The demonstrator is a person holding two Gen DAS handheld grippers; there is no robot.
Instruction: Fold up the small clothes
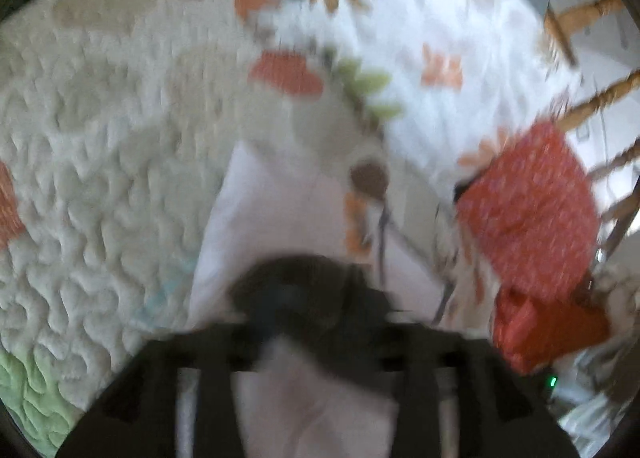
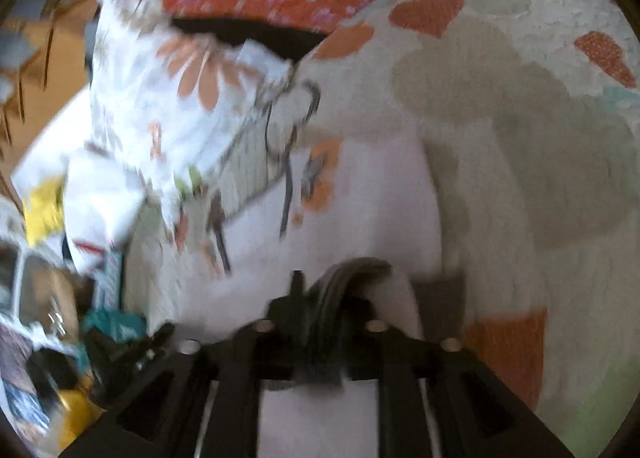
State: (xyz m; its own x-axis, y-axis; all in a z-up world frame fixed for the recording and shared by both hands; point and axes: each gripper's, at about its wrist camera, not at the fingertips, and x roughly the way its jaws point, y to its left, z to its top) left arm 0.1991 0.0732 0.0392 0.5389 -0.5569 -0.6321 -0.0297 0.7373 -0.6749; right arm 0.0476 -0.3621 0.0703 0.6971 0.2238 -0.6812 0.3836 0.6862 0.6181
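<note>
Nearest the lens, the left gripper [image 1: 304,294] is sitting with its black fingers closed over the pale pink garment [image 1: 276,210], pinching its fabric. The right gripper [image 2: 324,322] is likewise clamping a bunched grey-edged fold of that pale pink garment [image 2: 368,194]. Underneath, the cream quilted bedspread with orange patches [image 1: 92,178] is carrying the garment. A white floral printed cloth [image 2: 160,110] is lying just beside it, and a red flowered fabric [image 1: 532,210] is lying nearby.

pale pink garment [image 1: 280,214], red floral cloth [image 1: 532,210]
</note>
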